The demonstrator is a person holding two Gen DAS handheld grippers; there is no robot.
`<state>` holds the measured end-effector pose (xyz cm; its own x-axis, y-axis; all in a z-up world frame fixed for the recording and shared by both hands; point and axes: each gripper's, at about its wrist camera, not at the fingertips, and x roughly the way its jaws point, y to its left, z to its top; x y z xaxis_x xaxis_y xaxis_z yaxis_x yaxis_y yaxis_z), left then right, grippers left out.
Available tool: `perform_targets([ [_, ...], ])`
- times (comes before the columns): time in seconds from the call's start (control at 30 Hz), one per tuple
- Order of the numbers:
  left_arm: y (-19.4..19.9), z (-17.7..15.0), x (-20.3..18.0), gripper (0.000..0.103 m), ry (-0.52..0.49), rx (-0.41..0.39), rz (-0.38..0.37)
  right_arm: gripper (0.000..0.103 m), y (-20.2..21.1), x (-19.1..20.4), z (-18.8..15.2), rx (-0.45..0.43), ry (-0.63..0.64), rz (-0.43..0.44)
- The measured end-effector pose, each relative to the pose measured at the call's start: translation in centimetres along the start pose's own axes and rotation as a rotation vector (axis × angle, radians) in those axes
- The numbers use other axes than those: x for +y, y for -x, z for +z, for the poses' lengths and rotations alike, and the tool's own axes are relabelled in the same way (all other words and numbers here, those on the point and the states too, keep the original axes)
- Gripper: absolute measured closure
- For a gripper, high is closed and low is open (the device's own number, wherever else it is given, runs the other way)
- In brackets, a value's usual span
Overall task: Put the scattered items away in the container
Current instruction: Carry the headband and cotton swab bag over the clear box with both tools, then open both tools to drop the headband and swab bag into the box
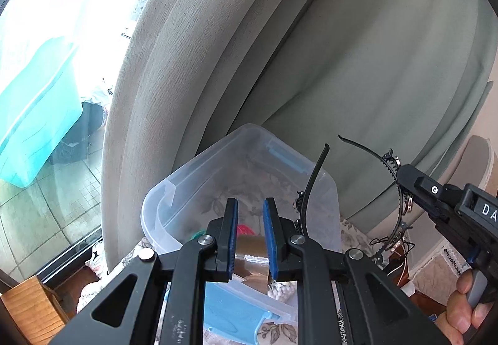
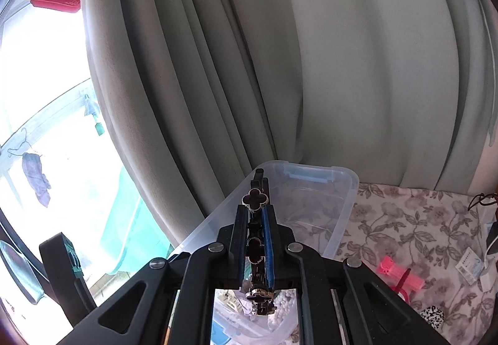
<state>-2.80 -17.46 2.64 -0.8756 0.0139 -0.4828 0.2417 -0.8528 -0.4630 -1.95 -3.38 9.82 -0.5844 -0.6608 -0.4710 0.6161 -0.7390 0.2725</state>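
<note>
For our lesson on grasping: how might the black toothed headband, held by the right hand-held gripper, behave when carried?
The headband probably flexes: it is thin, its free ends unsupported. Pinched at one spot by the right hand-held gripper, it may swing. Its teeth might snag the clear container.

Both grippers, the left gripper (image 1: 250,236) and the right gripper (image 2: 256,239), are showing black angular frames, blue-padded fingers (image 1: 270,229) and round silver screws, while white lettering is showing beside the right gripper's grey trigger (image 1: 476,289).

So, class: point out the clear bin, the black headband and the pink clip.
Clear bin (image 2: 344,217): right wrist view, right wall.
Black headband (image 1: 367,149): left wrist view, upper band.
Pink clip (image 2: 401,274): right wrist view, body.
</note>
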Motion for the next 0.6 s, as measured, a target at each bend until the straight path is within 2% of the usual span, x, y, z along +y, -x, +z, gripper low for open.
perform_targets([
  [0.13,-0.7,0.2,0.3,0.086,0.008,0.008,0.010,0.092,-1.8,0.0,0.6,-0.007,-0.014,0.011],
  [0.3,-1.6,0.3,0.8,0.086,0.021,0.022,0.023,0.089,-4.5,-0.8,-0.7,0.078,-0.018,-0.018],
  [0.53,-2.8,0.1,-0.1,0.086,0.006,0.047,0.015,0.089,-4.2,-1.8,-1.3,0.090,-0.009,-0.064],
  [0.6,-2.8,0.2,-0.5,0.086,-0.004,0.047,0.014,0.079,-4.0,-2.4,-1.3,0.092,-0.020,-0.079],
])
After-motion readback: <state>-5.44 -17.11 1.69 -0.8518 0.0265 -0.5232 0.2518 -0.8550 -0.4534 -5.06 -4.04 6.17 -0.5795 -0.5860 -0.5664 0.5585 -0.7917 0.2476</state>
